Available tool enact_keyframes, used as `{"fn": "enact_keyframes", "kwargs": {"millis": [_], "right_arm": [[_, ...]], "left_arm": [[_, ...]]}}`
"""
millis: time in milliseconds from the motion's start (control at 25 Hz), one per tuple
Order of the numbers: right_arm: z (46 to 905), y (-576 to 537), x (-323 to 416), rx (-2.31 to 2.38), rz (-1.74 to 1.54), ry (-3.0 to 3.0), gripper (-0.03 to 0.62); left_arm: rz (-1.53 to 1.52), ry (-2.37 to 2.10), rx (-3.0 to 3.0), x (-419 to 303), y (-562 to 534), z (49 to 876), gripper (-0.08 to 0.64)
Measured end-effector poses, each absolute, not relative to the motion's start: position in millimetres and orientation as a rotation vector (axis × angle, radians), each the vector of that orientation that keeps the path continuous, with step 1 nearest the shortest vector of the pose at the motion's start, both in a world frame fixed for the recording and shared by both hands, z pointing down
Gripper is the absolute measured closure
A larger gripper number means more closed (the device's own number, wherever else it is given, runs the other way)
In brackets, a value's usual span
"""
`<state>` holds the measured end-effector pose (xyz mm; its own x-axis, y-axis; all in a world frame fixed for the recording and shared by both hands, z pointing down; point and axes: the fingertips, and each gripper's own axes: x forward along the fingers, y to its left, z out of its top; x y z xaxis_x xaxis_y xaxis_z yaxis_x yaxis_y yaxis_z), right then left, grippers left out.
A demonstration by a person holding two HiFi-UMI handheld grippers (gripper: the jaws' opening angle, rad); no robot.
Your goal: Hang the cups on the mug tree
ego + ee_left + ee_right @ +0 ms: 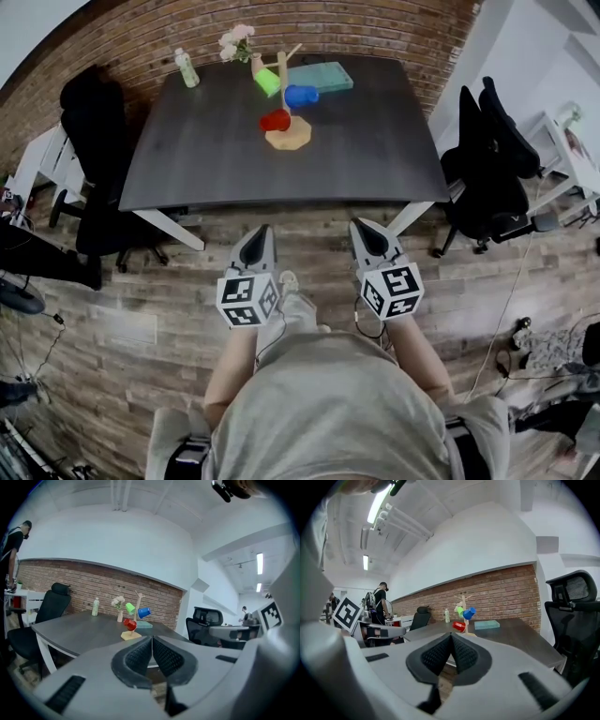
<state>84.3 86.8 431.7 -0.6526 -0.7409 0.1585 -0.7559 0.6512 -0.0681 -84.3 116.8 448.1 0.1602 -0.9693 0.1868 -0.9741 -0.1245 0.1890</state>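
From where I stand, the left gripper (263,232) is held out over the wooden floor (122,319), short of the table (206,159). Its jaws are pressed together on nothing, and its own view shows the ribbed pads (139,657) meeting flush. Well ahead of it and a little to its right, the mug tree (282,75) stands on the far half of the table. All three cups I can find hang on it. The green cup (267,82) sits high on the side nearer this gripper, the red cup (276,120) is low, just above the wooden base, and the blue cup (301,96) is on the side toward the other gripper. I judge them small, light and rigid, with smooth, probably plastic walls that would slide out of a pinch across the round body. A better hold is over the rim, one pad inside and one outside. Whether they have handles I cannot tell from here. The tree looks light on a narrow foot, so a sideways tug could tip it, and any cup should travel along its peg. The right gripper (362,227) is likewise closed tight and empty, with the tree well ahead and slightly to its left. No cup is on the tabletop, so the hanging looks finished.
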Motion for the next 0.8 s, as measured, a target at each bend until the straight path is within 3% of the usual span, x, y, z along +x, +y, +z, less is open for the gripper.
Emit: {"fn": "enact_keyframes", "kwargs": {"millis": [800], "right_arm": [[428.6,129.4,94.6,1.243,0.125,-2.768,0.593]], "left_arm": [[0.004,-1.866,2.212,-68.5,154.3,438.3,0.548]]}}
